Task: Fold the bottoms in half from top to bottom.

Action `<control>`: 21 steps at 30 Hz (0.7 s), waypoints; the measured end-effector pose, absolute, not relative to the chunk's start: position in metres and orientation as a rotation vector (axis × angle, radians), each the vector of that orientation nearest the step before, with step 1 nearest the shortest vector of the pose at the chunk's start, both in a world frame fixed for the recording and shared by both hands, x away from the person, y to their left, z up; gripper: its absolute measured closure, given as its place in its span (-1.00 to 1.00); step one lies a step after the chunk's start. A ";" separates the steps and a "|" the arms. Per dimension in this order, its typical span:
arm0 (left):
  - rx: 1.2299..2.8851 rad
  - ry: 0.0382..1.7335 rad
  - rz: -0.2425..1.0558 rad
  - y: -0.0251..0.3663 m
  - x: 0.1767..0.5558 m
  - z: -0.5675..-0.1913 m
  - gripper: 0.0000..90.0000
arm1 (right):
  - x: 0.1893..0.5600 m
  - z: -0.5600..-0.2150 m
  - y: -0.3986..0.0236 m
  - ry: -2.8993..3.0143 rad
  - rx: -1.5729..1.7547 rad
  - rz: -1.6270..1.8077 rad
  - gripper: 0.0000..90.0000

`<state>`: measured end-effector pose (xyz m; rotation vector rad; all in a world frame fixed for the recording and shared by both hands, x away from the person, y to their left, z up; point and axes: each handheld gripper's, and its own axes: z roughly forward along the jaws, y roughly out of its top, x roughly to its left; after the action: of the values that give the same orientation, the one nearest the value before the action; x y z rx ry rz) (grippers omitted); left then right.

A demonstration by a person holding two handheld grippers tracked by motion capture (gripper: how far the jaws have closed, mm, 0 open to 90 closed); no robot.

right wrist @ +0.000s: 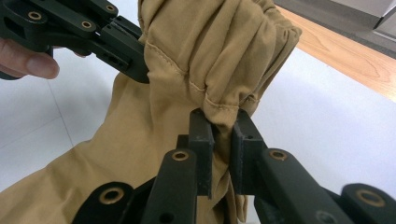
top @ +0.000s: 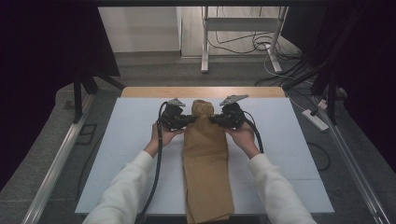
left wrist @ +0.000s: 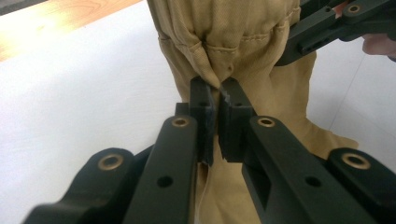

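Tan trousers (top: 206,163) lie lengthwise down the middle of the white table cover (top: 130,140), their far end bunched and lifted. My left gripper (top: 191,120) pinches that bunched cloth from the left, and my right gripper (top: 215,119) pinches it from the right. In the left gripper view the left gripper (left wrist: 218,88) has a seamed fold of the trousers (left wrist: 233,51) squeezed between its tips. In the right gripper view the right gripper (right wrist: 220,119) clamps a hemmed fold of the trousers (right wrist: 205,56). Each gripper view also catches the other gripper farther off on the cloth.
A strip of the wooden tabletop (top: 201,91) runs along the far edge of the cover. Beyond the table stand a metal frame (top: 243,28) and loose cables (top: 261,44) on the floor. A power strip (top: 315,119) lies to the right. Dark curtains hang at both sides.
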<state>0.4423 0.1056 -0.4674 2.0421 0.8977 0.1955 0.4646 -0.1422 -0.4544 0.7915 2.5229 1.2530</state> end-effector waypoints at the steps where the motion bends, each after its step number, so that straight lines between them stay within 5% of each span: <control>1: 2.044 0.895 0.196 0.106 0.442 -0.467 0.88 | 0.464 -0.454 -0.142 2.523 0.793 1.255 0.80; 21: 2.034 0.860 0.190 0.107 0.428 -0.466 0.89 | 0.453 -0.454 -0.148 2.539 0.769 1.277 0.81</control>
<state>0.4277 0.1075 -0.4659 2.0343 0.8600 0.1899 0.4532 -0.1478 -0.4536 0.7685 2.5393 1.2767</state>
